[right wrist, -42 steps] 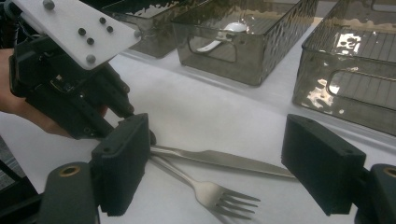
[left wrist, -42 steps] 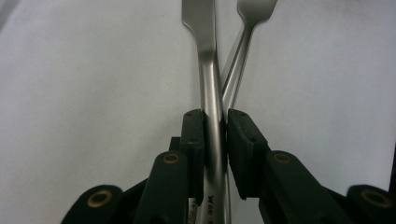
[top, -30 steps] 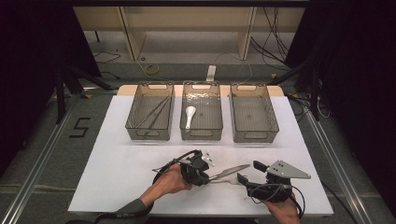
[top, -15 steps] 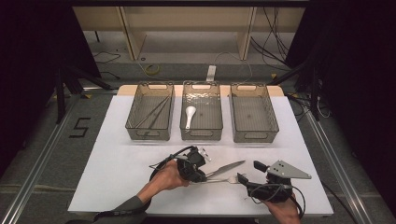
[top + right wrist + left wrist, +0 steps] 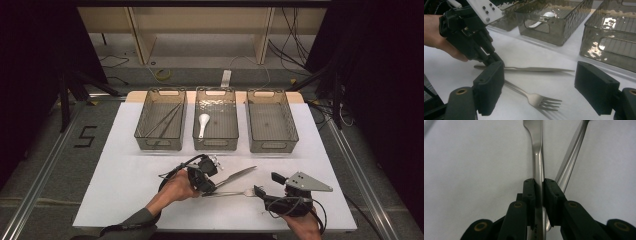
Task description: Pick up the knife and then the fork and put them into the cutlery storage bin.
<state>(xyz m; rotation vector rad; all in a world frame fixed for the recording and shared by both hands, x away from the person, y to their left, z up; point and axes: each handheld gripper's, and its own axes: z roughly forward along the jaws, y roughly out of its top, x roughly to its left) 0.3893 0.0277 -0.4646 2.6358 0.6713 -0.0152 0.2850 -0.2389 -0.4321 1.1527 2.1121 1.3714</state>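
Observation:
A steel table knife point(image 5: 235, 176) lies slanted over the white table, and my left gripper point(image 5: 209, 184) is shut on its handle. In the left gripper view the jaws pinch the knife handle point(image 5: 538, 167), with the fork's handle point(image 5: 571, 157) just to the right. A steel fork point(image 5: 234, 193) lies flat, tines toward my right gripper point(image 5: 266, 183). The right gripper point(image 5: 539, 65) stands open a little above the table, with the fork's tines point(image 5: 546, 102) between and below its jaws. The left gripper point(image 5: 474, 45) and knife point(image 5: 536, 69) lie beyond.
Three clear bins stand in a row at the back. The left bin point(image 5: 145, 116) holds thin sticks, the middle bin point(image 5: 220, 131) holds a white spoon point(image 5: 202, 124), and the right bin point(image 5: 287, 125) has nothing in it. The table's front edge lies close behind both hands.
My left gripper has shifted slightly away from the person with the knife in it, swinging the blade tip toward the bins. The fork and right gripper have stayed put.

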